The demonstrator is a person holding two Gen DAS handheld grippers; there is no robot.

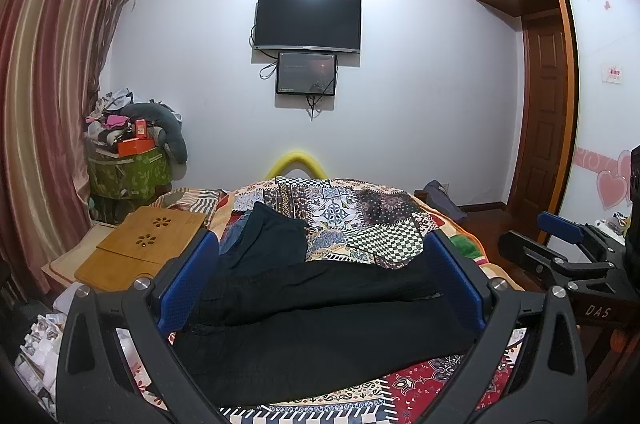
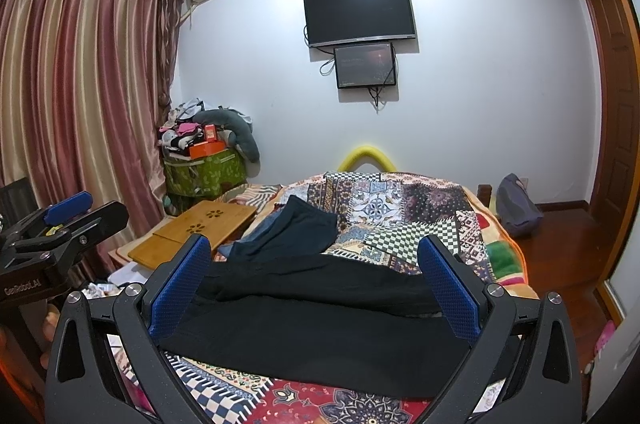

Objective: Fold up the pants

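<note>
Across the near part of the bed (image 1: 404, 390), on a patchwork quilt (image 1: 360, 212), a pair of black pants (image 1: 320, 324) is laid out flat and crosswise, with one layer seen resting over another. Behind the pants, a second dark garment (image 1: 272, 236) is spread toward the foot of the bed, with a bit of blue fabric showing at its left edge.

Both tongs are held above the near edge of the bed and are pointed along it. The left tongs (image 1: 320, 276) are seen spread wide apart, blue pads facing each other, with nothing held between them; the pants lie below the gap. The right tongs (image 2: 316, 284) are likewise spread wide and empty over the same black cloth. Whether either touches the fabric cannot be told.

Each tool is caught at the edge of the other's view, the right one at the far right of the left wrist view.

On the left side of the bed, a wooden lap tray (image 1: 140, 248) with flower cut-outs is placed. On the far wall a television (image 1: 308, 22) is mounted, with a smaller screen (image 1: 306, 73) just below it. Striped curtains (image 2: 80, 84) are hung at the left.
</note>
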